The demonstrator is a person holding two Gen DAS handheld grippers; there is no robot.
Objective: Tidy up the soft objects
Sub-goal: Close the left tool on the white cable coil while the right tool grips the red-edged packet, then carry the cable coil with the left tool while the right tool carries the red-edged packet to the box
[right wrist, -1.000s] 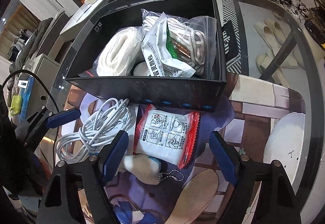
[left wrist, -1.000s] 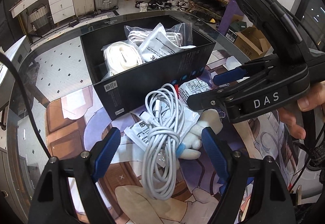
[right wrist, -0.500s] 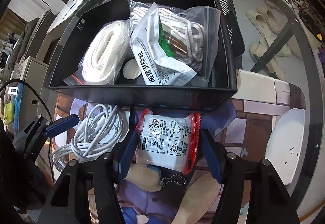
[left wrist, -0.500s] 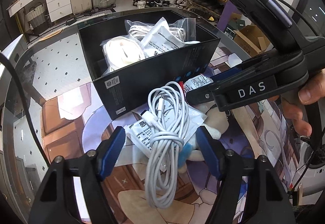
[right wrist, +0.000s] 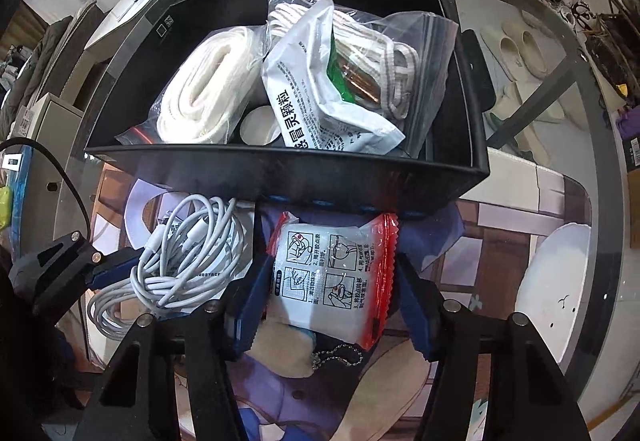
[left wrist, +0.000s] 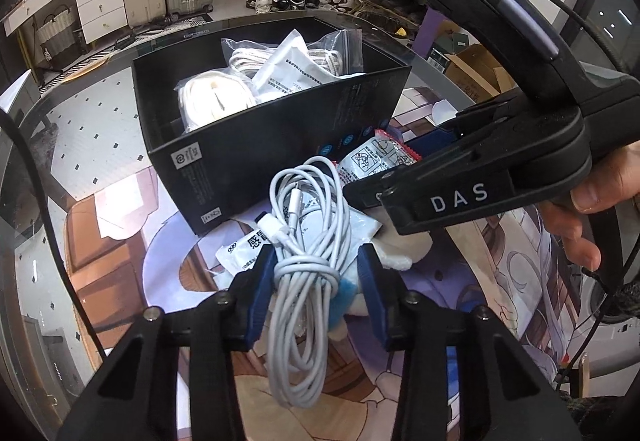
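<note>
A coiled white cable (left wrist: 308,273) lies on a white sachet (left wrist: 240,249) in front of the black box (left wrist: 280,145). My left gripper (left wrist: 316,281) is closing, and its blue pads press on the coil's wrapped waist. Beside it, a red-edged white packet (right wrist: 332,273) rests on a cream plush toy (right wrist: 280,353) with a ball chain. My right gripper (right wrist: 332,305) points steeply down over the packet, still closing, a pad against each side edge. The black box (right wrist: 280,177) holds bagged white rope rolls (right wrist: 208,89) and a white sachet (right wrist: 320,97).
Everything sits on a printed mat (left wrist: 120,241) over a glass table. A white oval object (right wrist: 552,281) lies to the right of the packet. A person's hand (left wrist: 580,209) grips the right tool. Suitcases, drawers and a shoe rack stand beyond the table.
Both pairs of jaws have narrowed from wide apart until they touch: the left onto the cable coil, the right onto the packet. The right gripper also came closer over the packet.
</note>
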